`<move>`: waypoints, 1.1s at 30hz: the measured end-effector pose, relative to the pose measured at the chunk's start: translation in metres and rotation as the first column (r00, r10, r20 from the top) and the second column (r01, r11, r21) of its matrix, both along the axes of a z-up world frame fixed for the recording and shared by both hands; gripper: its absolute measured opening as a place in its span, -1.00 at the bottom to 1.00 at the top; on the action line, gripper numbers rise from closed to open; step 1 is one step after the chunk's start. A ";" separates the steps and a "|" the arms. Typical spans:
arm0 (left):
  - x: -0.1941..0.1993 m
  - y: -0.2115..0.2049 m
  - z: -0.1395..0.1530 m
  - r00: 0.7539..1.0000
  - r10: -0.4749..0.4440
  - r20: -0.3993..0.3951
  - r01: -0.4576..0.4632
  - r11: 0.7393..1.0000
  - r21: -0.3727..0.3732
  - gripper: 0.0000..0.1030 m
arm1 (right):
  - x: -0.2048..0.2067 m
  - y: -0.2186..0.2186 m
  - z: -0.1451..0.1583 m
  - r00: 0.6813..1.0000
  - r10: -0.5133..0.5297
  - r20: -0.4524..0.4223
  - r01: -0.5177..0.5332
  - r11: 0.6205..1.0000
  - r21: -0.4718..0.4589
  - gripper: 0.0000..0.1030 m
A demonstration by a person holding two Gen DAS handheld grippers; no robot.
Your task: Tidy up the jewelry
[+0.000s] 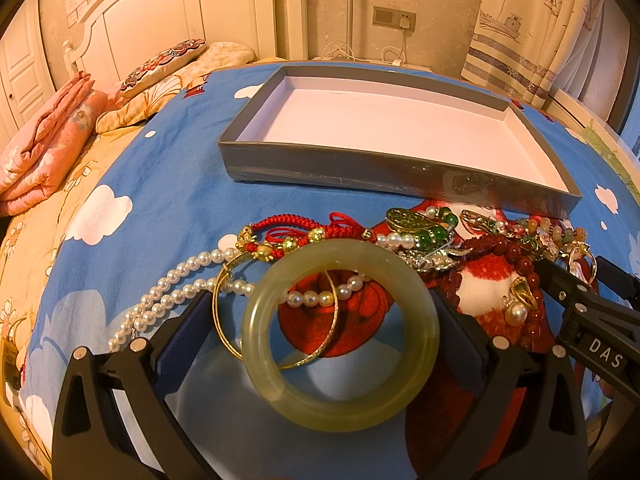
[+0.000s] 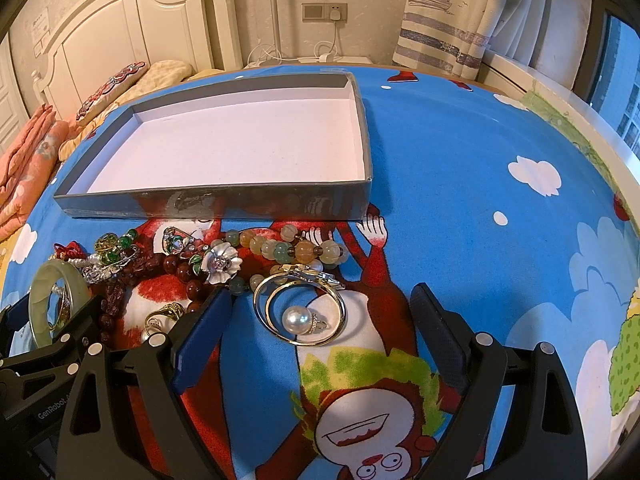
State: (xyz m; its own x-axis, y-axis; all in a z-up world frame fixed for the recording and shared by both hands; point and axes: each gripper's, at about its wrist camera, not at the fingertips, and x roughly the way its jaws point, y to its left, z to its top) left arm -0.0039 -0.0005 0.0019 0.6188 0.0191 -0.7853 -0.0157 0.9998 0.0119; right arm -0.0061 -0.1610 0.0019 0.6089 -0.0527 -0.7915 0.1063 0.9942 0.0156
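Only the left wrist view shows the pearl necklace point(image 1: 176, 284) and red cord bracelet point(image 1: 296, 229); only the right shows a pearl pendant point(image 2: 297, 319) inside a silver bangle point(image 2: 299, 309). The left tongs point(image 1: 340, 334) are clamped on a green jade bangle point(image 1: 340, 334) above the bed. The right tongs point(image 2: 322, 332) stand wide apart around the silver bangle, holding nothing. The gray tray point(image 1: 320, 166) lies beyond the jewelry, its far rim cut off.
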 end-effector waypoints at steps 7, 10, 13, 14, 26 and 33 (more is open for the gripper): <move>0.000 -0.001 0.000 1.000 0.000 0.000 0.000 1.000 0.001 0.96 | 0.003 0.001 0.000 1.000 0.005 0.000 -0.005 1.000 0.000 0.70; 0.000 -0.001 0.000 1.000 0.000 0.000 0.000 1.000 0.001 0.96 | 0.003 0.001 0.000 1.000 0.005 -0.001 -0.005 1.000 -0.001 0.70; 0.000 -0.001 0.000 1.000 0.000 0.000 0.000 1.000 0.001 0.96 | 0.003 0.000 0.000 1.000 0.005 0.000 -0.005 1.000 0.000 0.69; 0.000 0.000 0.000 1.000 0.000 0.000 0.000 1.000 0.001 0.96 | 0.003 0.000 0.000 1.000 0.005 0.000 -0.005 1.000 0.000 0.69; 0.000 0.000 0.000 1.000 0.000 0.001 0.000 1.000 0.001 0.96 | 0.003 0.000 0.000 1.000 0.005 0.000 -0.005 1.000 0.000 0.70; 0.000 -0.001 0.000 1.000 0.000 0.001 0.000 1.000 0.000 0.96 | 0.003 0.000 0.000 1.000 0.005 0.000 -0.005 1.000 0.000 0.70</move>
